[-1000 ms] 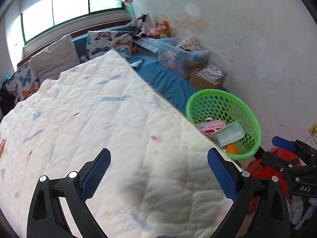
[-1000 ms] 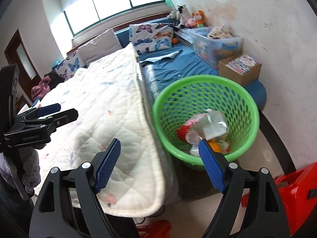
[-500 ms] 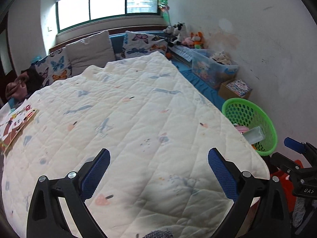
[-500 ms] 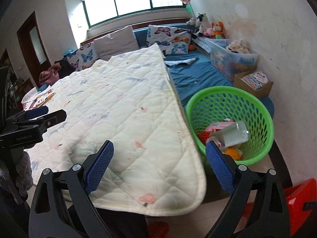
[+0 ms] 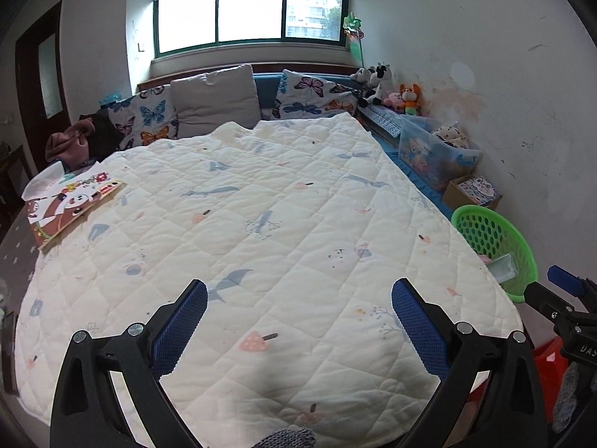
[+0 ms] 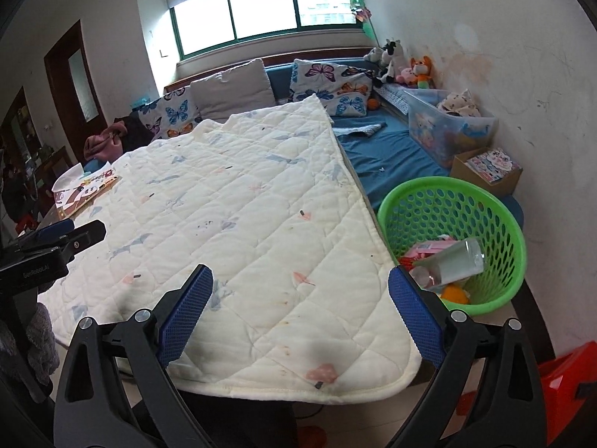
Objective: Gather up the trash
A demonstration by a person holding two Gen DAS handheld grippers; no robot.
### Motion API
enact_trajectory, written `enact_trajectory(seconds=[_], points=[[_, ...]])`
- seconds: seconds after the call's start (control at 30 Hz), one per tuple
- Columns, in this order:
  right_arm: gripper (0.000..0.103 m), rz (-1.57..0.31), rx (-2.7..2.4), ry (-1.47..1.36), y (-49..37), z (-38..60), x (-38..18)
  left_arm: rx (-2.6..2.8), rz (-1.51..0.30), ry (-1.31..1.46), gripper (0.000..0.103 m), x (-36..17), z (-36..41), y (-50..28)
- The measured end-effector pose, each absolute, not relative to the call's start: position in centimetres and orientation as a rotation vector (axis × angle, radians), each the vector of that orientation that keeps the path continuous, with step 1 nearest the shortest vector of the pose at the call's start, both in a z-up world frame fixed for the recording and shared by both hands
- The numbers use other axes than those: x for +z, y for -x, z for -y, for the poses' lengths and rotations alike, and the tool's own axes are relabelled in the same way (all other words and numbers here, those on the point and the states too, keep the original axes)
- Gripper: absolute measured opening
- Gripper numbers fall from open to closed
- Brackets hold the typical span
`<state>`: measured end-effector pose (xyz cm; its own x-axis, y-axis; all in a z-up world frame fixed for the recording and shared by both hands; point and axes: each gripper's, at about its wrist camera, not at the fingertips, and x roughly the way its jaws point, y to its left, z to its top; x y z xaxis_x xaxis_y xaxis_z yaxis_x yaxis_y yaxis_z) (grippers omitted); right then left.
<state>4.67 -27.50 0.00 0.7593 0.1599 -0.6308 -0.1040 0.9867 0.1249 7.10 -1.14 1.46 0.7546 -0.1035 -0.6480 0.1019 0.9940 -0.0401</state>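
Both views have swung off the green basket point(image 6: 453, 246) onto the quilt point(image 5: 261, 224). The basket, holding a clear cup point(image 6: 457, 261) and wrappers, now sits right of the right gripper point(image 6: 300, 313). Both it and the left gripper point(image 5: 298, 321) stand apart, empty; judged: deposit done, next item search begins.

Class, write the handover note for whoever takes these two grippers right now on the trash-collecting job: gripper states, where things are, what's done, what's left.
Left gripper: open, nothing between its fingers, above the quilt.
Right gripper: open, empty, over the quilt's near corner beside the green basket.
Done: basket holds a clear plastic bottle, pink packaging and something orange.
Left: nothing on the quilt looks like trash; a picture book lies at its far left edge. Scan elsewhere.
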Motion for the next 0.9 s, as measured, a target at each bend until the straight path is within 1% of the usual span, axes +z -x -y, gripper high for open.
enact_trajectory(seconds=[0.9], points=[[0.094,-0.67,0.189,-0.055,-3.3,25.7,0.4,-0.044,-0.674,0.013,0.096,1.8,-0.9,-4.8]])
